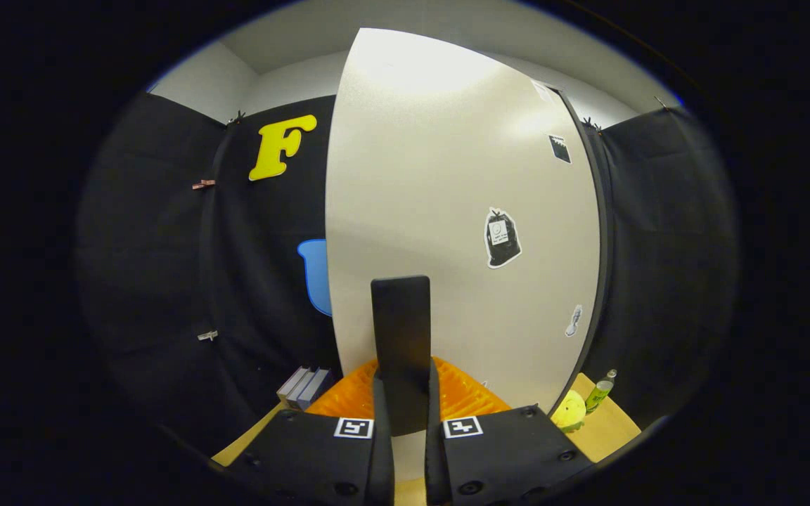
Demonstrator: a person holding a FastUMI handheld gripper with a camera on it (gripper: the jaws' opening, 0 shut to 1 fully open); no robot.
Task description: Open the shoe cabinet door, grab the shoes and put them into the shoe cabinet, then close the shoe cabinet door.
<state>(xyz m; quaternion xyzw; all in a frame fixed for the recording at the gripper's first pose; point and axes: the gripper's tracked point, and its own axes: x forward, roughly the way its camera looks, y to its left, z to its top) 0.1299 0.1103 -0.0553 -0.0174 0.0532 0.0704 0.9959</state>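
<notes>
Cabinet door handle gripped by the jaws

The dark handle [400,344] of the shoe cabinet door [447,211] is clamped between narrowly set jaws of the gripper [408,436]; whether opening or closing is under way cannot be told, no shoes being seen.

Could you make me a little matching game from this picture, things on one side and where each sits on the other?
Things:
1. tall black handle
2. orange ribbed basket
3. small green bottle
4. grey books

Places:
A. at the left foot of the white cabinet door
B. clamped by the gripper
C. low down behind the handle
D. beside the yellow ball

Pairs: 1-B, 2-C, 3-D, 4-A
</notes>
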